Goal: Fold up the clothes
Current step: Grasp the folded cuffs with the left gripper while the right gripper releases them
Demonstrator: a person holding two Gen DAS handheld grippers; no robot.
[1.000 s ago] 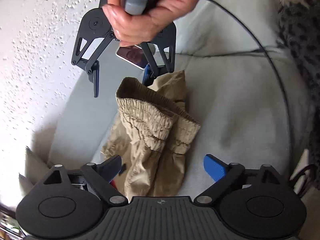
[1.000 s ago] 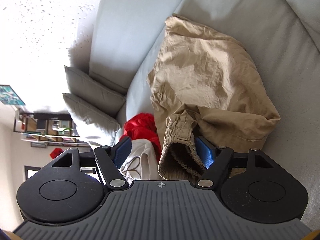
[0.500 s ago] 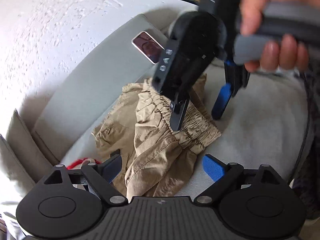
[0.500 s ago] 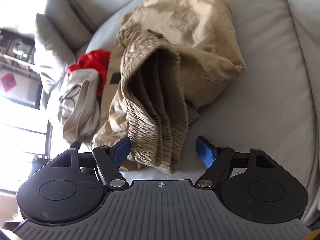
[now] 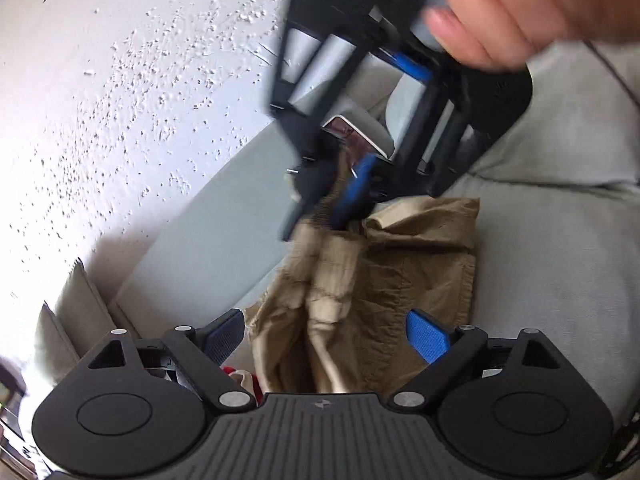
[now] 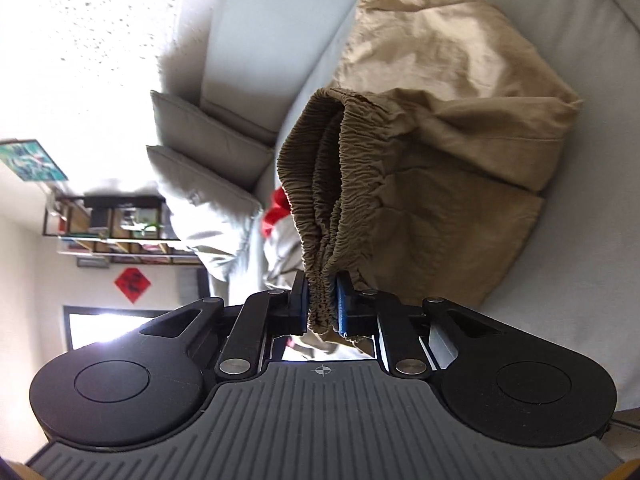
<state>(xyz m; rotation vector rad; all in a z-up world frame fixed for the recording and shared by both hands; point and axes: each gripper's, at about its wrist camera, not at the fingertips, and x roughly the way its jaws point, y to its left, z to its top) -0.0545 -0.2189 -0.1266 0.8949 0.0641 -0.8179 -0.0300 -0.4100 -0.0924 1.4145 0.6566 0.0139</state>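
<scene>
Tan shorts (image 6: 440,160) with a gathered elastic waistband (image 6: 320,208) lie bunched on a grey sofa (image 6: 592,260). My right gripper (image 6: 322,304) is shut on the bunched waistband and holds it lifted off the seat. In the left wrist view the right gripper (image 5: 324,208) hangs above with the shorts (image 5: 380,280) dangling from its pinched fingers. My left gripper (image 5: 324,336) is open and empty, its blue pads either side of the hanging fabric, below the right one.
A red garment (image 6: 276,208) and a pale garment (image 6: 280,248) lie on the seat beyond the shorts. Grey cushions (image 6: 208,184) stand at the sofa's far end. A phone (image 5: 352,132) rests on the sofa back. A cable (image 5: 612,72) runs across the backrest.
My right gripper has closed on the waistband and lifted it, so the shorts now hang. It was open around the waistband before. The left gripper stays open.
</scene>
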